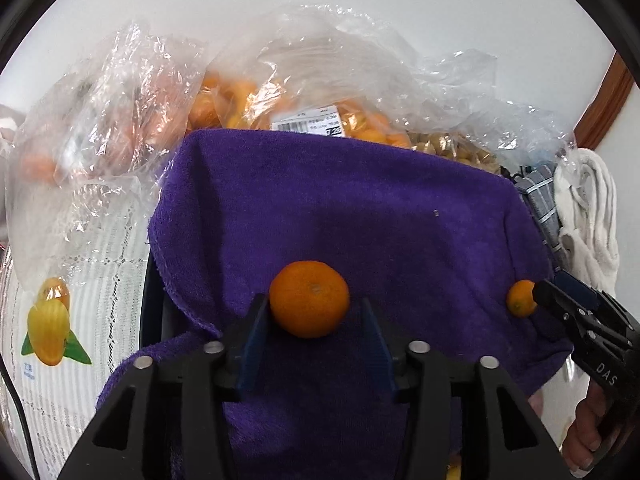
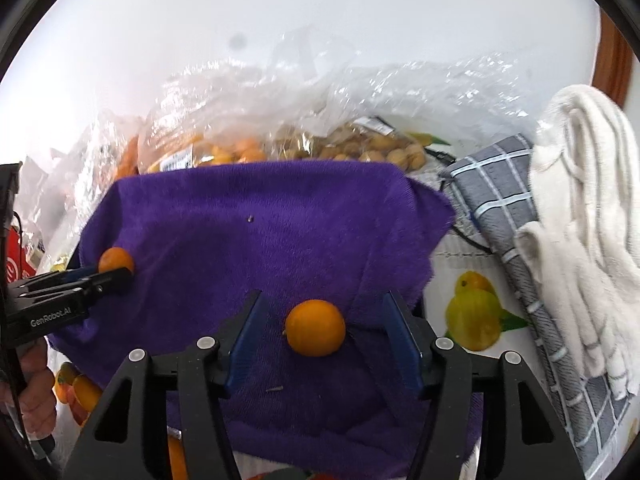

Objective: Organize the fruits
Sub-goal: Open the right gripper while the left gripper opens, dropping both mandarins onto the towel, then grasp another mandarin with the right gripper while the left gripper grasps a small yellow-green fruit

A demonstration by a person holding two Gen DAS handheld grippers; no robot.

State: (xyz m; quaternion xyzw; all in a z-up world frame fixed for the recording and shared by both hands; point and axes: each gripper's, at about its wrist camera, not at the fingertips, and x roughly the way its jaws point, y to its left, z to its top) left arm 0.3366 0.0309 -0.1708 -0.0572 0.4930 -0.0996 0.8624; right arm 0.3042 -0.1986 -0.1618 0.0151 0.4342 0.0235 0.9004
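On the purple towel (image 1: pixel 340 208), seen from the left wrist, two small oranges lie well apart: the larger-looking orange (image 1: pixel 309 298) sits between the blue fingers (image 1: pixel 252 344) of the left gripper (image 1: pixel 310 336), and a second orange (image 1: pixel 520 298) sits near the towel's right edge, at the tip of the right gripper (image 1: pixel 548 296), which reaches in from the right with a hand (image 1: pixel 588 432) on its grip. The left fingers stand part open; the left one is at the fruit's skin, the right one stands clear of it, so nothing is clamped. Behind the towel lie three clear plastic bags (image 1: pixel 304 92) of fruit, and only this view shows the leftmost bag fully. A patterned cloth with printed fruit covers the tabletop (image 1: pixel 100 264). From the right wrist, the same two fruits appear swapped: one orange (image 2: pixel 315 328) rests on the towel (image 2: pixel 260 220) between the right gripper's (image 2: pixel 324 340) blue fingers (image 2: pixel 402 344), which stand wide with clear gaps on both sides, touching nothing. The other orange (image 2: pixel 115 260) shows at the left beside the left gripper (image 2: pixel 108 276). Only this view shows plainly one grey checked cloth (image 2: pixel 504 184) and one white towel (image 2: pixel 588 200) at the right.
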